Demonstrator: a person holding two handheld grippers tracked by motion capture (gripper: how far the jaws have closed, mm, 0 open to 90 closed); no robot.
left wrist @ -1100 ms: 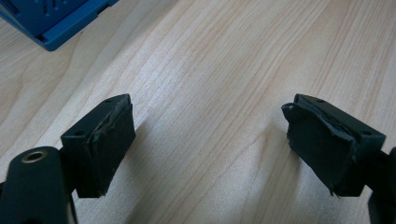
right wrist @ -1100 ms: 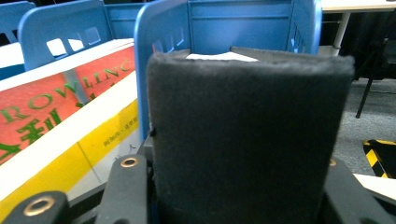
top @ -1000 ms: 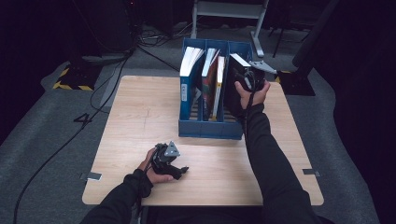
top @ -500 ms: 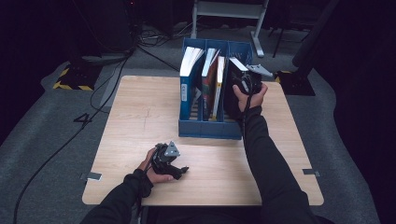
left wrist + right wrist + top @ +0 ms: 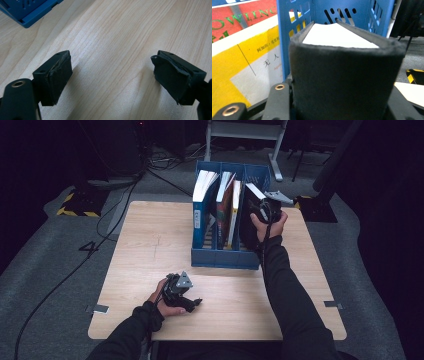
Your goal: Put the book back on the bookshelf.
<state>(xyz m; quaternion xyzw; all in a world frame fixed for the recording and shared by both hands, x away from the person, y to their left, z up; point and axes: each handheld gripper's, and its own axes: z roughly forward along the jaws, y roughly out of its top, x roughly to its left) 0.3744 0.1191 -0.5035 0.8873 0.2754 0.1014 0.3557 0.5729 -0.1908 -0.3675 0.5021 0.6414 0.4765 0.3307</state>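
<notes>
Pale wooden table [image 5: 150, 235], grey carpeted floor [image 5: 45, 250], dark room

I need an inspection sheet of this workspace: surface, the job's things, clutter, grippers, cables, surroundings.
Surface: wooden table, mostly bare.
Job's things: black book upright in the rightmost compartment of the blue file rack; other books fill the other compartments.
Clutter: nothing seen.
Grippers: right gripper shut on the black book's spine; left gripper open, holding nothing, low over the table.
Cables: black cable across the floor at left.
Surroundings: grey floor, a yellow-black striped base, a metal stand behind.
</notes>
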